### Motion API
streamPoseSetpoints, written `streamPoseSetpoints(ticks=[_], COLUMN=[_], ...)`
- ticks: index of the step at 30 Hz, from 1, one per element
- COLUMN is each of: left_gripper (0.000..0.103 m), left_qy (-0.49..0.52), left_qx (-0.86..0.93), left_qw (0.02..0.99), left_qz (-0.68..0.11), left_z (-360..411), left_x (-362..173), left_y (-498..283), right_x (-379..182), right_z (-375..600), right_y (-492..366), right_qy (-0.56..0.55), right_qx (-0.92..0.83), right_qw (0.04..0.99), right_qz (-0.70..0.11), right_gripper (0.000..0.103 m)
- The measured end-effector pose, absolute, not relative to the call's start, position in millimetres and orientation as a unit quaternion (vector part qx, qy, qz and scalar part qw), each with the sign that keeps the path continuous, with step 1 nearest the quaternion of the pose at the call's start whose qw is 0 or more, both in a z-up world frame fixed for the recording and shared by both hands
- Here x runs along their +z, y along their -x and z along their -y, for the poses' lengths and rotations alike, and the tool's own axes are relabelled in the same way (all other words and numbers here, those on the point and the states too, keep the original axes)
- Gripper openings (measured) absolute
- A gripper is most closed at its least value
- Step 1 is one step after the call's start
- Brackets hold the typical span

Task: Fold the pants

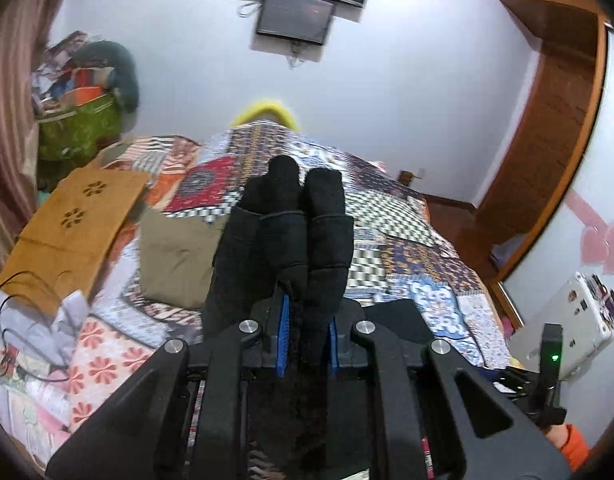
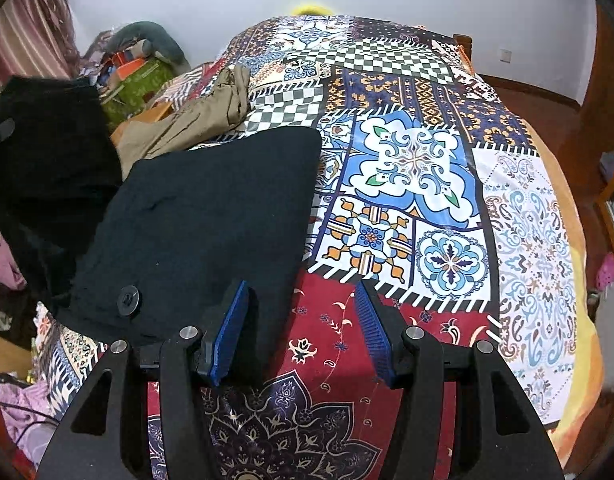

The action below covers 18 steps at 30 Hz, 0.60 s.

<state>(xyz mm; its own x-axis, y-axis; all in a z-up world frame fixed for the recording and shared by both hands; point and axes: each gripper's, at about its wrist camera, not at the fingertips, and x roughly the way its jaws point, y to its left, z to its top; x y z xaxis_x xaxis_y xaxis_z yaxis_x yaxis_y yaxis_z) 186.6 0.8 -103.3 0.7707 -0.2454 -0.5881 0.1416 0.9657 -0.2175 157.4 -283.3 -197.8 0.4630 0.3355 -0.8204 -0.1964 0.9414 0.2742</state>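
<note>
Here, mid-fold on the bed (image 2: 447, 168), my left gripper (image 1: 307, 332) is clamped on the pants' (image 2: 195, 232) bunched legs, lifted above the quilt. My right gripper (image 2: 303, 332) hangs apart, empty, over the waist end. Next, I judge: lay the legs across the waist.

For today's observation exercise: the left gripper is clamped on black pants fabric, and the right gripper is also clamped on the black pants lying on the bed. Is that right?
Not quite. The left gripper does clamp the black pants, but the right wrist view shows the right gripper open, gripping nothing, over the quilt.
</note>
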Motion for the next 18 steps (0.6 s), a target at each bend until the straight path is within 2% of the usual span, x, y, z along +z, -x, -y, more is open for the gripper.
streamPoseSetpoints(ticks=[11, 18], left_gripper=[0.014, 0.015], left_qy=[0.003, -0.040], left_qx=[-0.220, -0.259], left_qw=[0.906, 0.874], left_qz=[-0.361, -0.410], left_z=[123.1, 160.0], left_x=[-128.4, -167.5], left_y=[-193.1, -189.5], right_x=[-207.2, -209.2], right_z=[290.4, 292.5], right_y=[-161.0, -162.4], right_qy=[-0.104, -0.115], right_qx=[0.175, 0.180], right_qw=[0.846, 0.843], right_qz=[-0.492, -0.493], right_gripper=[0.051, 0.051])
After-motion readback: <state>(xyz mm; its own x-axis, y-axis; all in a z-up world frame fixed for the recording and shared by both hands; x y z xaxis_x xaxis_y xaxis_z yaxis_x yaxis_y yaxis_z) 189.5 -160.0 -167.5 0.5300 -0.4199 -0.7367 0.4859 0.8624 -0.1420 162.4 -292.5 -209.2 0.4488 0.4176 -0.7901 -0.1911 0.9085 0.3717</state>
